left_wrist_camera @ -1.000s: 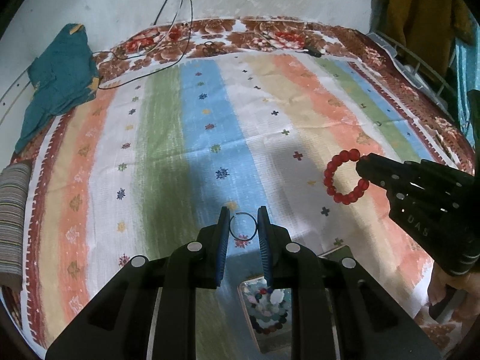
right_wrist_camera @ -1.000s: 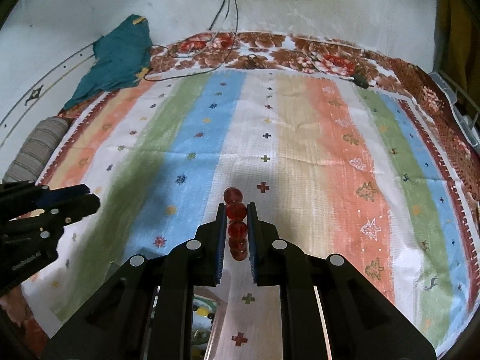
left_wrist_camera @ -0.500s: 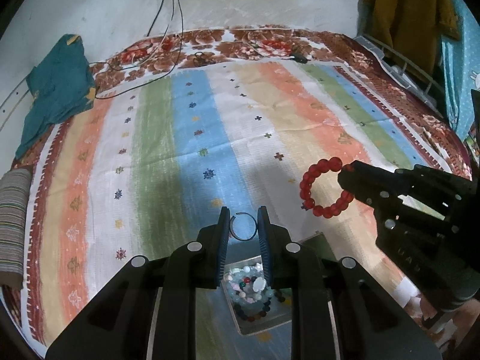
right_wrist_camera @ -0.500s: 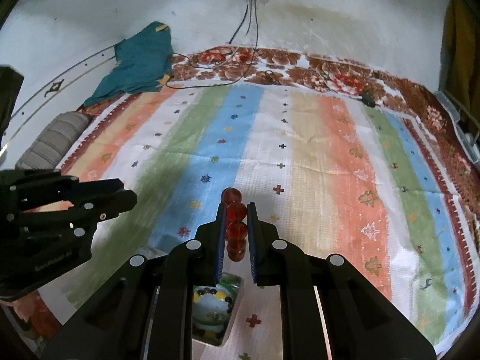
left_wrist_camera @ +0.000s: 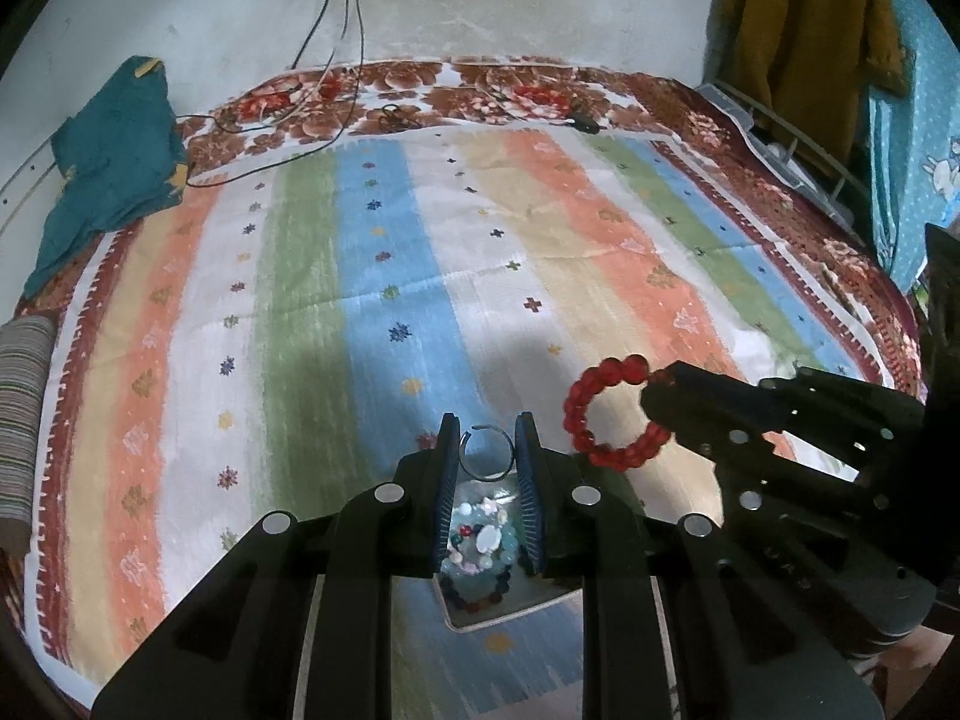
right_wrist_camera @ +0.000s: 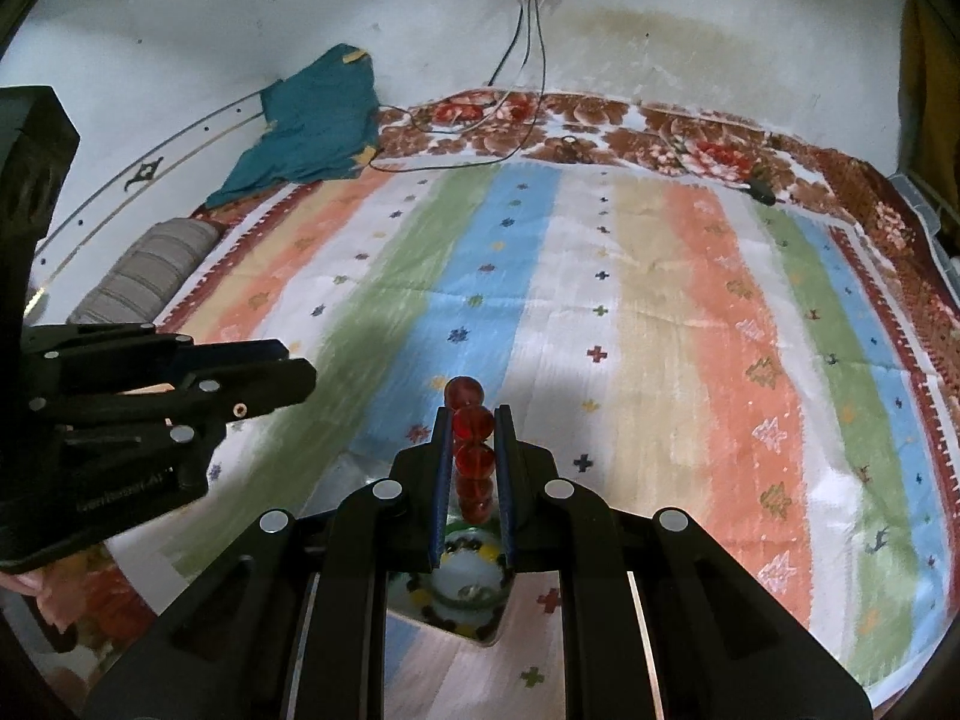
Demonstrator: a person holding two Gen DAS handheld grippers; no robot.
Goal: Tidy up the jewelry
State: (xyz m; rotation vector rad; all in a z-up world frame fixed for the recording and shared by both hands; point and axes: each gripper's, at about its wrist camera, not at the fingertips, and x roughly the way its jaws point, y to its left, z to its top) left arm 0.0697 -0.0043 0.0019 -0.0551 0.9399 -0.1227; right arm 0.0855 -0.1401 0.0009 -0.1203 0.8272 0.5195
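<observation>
Though narrowly parted, left gripper (left_wrist_camera: 487, 450) clamped on thin ring (left_wrist_camera: 487, 452), right gripper (right_wrist_camera: 473, 438) on red bead bracelet (right_wrist_camera: 471, 456).

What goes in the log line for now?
left: holds ring | right: holds red bracelet | both above box

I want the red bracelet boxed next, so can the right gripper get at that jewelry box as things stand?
Probably yes: the right gripper, shut on the red bead bracelet, hangs above the open jewelry box, nothing between them.
</observation>
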